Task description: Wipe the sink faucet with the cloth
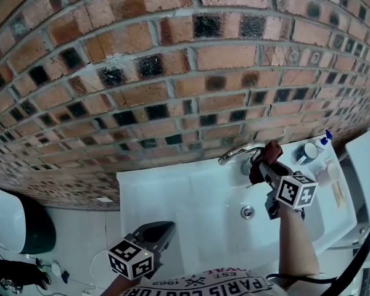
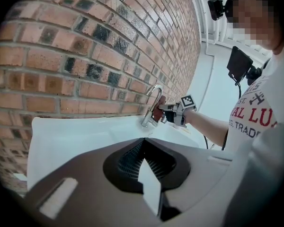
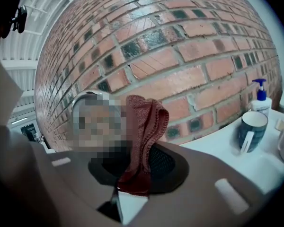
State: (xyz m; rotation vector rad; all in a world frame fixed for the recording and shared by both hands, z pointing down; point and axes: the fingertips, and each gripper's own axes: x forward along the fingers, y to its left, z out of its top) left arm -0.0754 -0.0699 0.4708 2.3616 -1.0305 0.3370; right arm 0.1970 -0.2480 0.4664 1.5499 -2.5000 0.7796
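Observation:
A chrome gooseneck faucet rises at the back of the white sink, against the brick wall. My right gripper is shut on a dark red cloth, which presses against the faucet's right side. In the right gripper view the cloth hangs folded between the jaws of the right gripper, with the faucet just left of it under a mosaic patch. My left gripper hovers low over the sink's front left, shut and holding nothing. Its own view shows the left gripper, the faucet and the cloth beyond.
A dark mug and a blue-topped pump bottle stand on the sink ledge right of the faucet. The drain lies below the right gripper. A rounded white and black fixture sits on the floor at far left.

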